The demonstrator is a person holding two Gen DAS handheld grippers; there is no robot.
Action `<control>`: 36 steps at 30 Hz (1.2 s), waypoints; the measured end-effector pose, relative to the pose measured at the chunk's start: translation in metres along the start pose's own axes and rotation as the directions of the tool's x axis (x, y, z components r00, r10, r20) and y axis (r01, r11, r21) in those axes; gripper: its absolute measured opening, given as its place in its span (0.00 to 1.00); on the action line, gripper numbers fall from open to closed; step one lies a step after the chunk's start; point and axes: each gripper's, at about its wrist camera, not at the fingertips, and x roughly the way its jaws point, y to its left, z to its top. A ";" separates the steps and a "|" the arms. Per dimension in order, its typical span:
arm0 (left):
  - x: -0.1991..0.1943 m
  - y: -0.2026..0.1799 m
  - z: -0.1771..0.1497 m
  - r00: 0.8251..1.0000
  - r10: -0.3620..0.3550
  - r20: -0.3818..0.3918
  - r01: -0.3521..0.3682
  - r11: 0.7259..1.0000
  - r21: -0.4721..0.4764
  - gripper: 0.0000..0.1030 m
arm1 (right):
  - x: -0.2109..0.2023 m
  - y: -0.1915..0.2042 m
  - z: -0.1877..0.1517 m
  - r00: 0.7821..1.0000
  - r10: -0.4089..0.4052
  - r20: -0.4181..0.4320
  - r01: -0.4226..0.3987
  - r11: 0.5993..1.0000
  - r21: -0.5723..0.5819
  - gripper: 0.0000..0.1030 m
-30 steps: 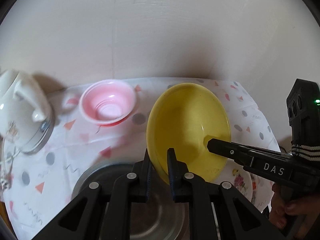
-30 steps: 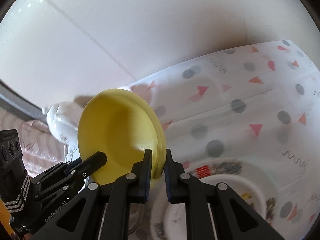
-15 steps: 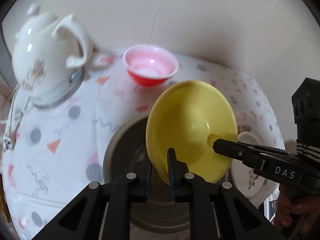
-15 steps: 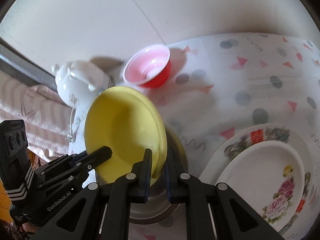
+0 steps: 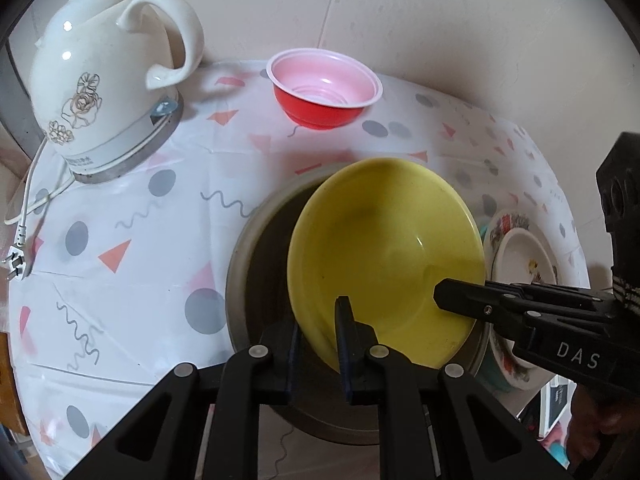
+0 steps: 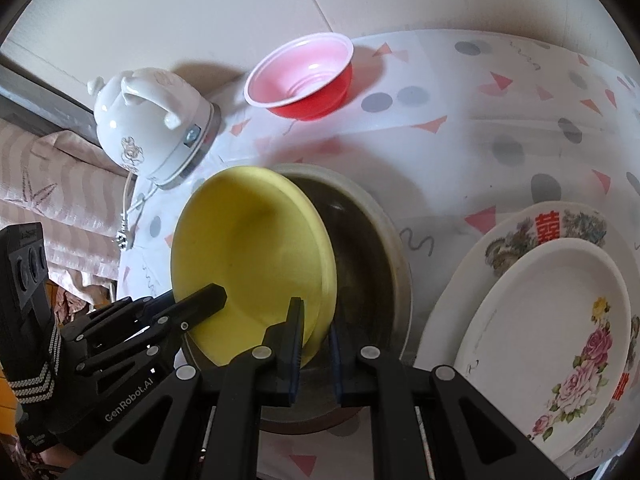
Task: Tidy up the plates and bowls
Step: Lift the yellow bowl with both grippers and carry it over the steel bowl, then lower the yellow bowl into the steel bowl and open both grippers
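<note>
"DAS" reads in white on the side of the right gripper point(image 5: 460, 300), and "GenRobot.AI" runs along the frame of the left gripper point(image 6: 212, 296). Both sets of jaws are clamped on the rim of the same yellow bowl point(image 5: 384, 256), the left gripper's at one side and the right gripper's at the opposite side, each with one finger inside the bowl and one outside. The bowl is tilted between them, with nothing in it, and it hangs just over the mouth of a large metal pot point(image 6: 384, 248), whose dark inside shows directly beyond the right jaws. I cannot tell whether bowl and pot touch.

Beyond the jaws, well apart from them and near the wall, a red bowl with a pink inside point(image 5: 324, 88) sits upright and holds nothing. Out to the right of the right jaws, a white plate with pink roses point(image 6: 552, 328) lies on top of a larger plate with a floral rim point(image 6: 516, 236) that carries a red Chinese character. To the left of the left jaws, far side, a white ceramic electric kettle point(image 5: 108, 88) with a drawn flower stands on its metal base, its cord point(image 5: 24, 216) and plug trailing over the tabletop point(image 5: 132, 280) with its white cloth of grey dots and pink triangles.

Both grippers point steeply downward. A bit of the person's hand point(image 5: 588, 432) shows under the right gripper's handle.
</note>
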 end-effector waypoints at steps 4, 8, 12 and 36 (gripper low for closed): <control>0.004 -0.003 -0.002 1.000 0.020 -0.011 -0.019 1.000 0.023 0.15 | 0.007 -0.001 -0.001 1.000 -0.009 -0.022 0.009 1.000 0.024 0.12; 0.010 -0.004 -0.004 0.999 0.038 -0.036 -0.037 0.999 0.031 0.18 | 0.012 0.000 -0.003 0.999 -0.022 -0.040 0.023 0.999 0.029 0.14; 0.016 -0.005 -0.006 0.998 0.041 -0.057 -0.040 0.999 0.032 0.23 | 0.012 0.005 -0.002 0.999 -0.031 -0.038 0.031 0.999 0.018 0.14; -0.004 -0.009 -0.002 0.999 0.039 0.012 -0.039 0.998 0.052 0.59 | 0.004 0.006 0.000 0.995 -0.103 -0.006 0.103 0.995 -0.005 0.17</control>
